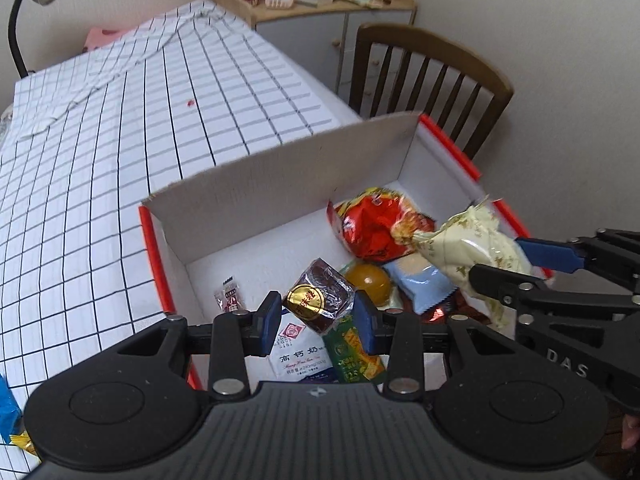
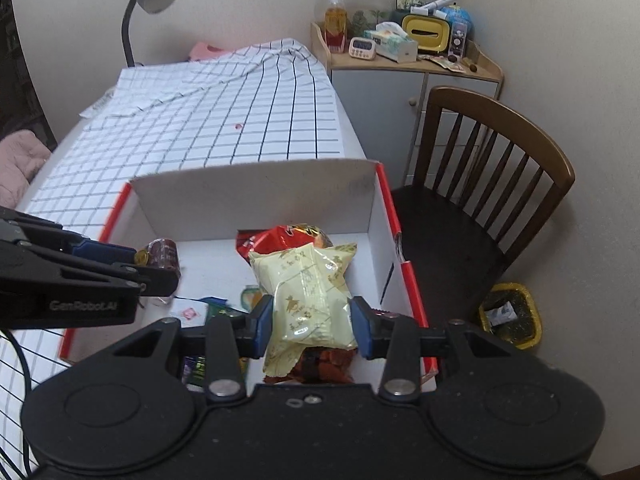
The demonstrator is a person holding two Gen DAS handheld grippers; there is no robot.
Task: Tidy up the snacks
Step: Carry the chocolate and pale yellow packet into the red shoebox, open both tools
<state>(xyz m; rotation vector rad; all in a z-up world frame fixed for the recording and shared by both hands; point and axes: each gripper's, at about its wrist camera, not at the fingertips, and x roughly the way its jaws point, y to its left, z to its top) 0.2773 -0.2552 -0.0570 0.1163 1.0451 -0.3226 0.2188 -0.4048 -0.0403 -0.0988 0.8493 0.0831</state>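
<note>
Checked cloth covers the bench [image 2: 248, 128] behind the box [image 2: 256, 196]. Over it, left gripper [image 1: 316, 320] pinches a brown wrapped cake [image 1: 320, 298], right gripper [image 2: 312, 326] a cream pouch [image 2: 308, 288]: both light, crinkly, crushable; grip mid-body.

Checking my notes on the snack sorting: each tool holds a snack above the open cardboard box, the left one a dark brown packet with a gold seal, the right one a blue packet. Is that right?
Not quite. The right tool holds a pale yellow packet, not a blue one, as the right wrist view shows. The rest stands: the left tool holds the dark brown packet with the gold seal above the open cardboard box.
</note>
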